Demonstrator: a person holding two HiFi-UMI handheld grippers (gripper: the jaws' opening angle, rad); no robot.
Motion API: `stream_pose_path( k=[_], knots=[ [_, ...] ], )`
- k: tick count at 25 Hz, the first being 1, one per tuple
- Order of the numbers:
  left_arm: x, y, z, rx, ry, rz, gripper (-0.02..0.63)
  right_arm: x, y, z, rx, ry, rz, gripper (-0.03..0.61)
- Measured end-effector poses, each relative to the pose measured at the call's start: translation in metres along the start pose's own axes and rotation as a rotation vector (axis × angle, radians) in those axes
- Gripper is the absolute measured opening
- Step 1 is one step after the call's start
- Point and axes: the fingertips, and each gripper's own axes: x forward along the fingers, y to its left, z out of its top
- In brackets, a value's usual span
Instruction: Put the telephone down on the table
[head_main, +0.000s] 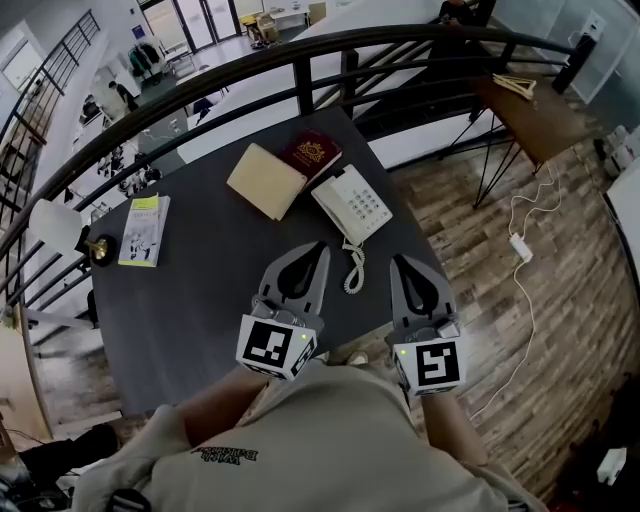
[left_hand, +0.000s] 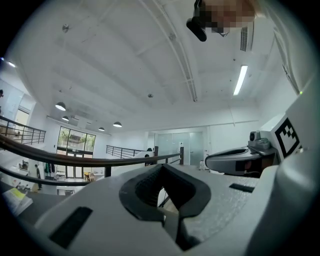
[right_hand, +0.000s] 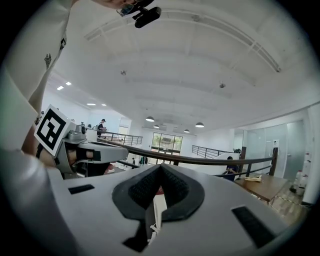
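The dark surface (head_main: 200, 290) carries everything, and it stands close to the black railing (head_main: 300, 60). The left gripper (head_main: 316, 252) and the right gripper (head_main: 402, 265) hover side by side over its near edge and point toward the telephone. The jaws of each are pressed together with nothing between them. We judge this is because nothing is left to carry. The white telephone (head_main: 352, 203) already lies flat on the surface, just beyond both grippers, with its handset seemingly on the cradle. A tan folder (head_main: 265, 180) touches its left side. A green booklet (head_main: 145, 230) lies well apart to the left, and a red booklet (head_main: 310, 155) sits partly on the folder. The coiled cord (head_main: 353, 270) trails toward us between the grippers.
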Motion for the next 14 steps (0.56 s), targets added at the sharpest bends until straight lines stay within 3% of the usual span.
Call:
stream_pose_path(
  k=[14],
  knots=[
    [-0.003, -0.008, -0.001, -0.017, 0.003, 0.005, 0.005, -0.012, -0.008, -0.007, -0.024, 0.030, -0.005, 0.000]
  ],
)
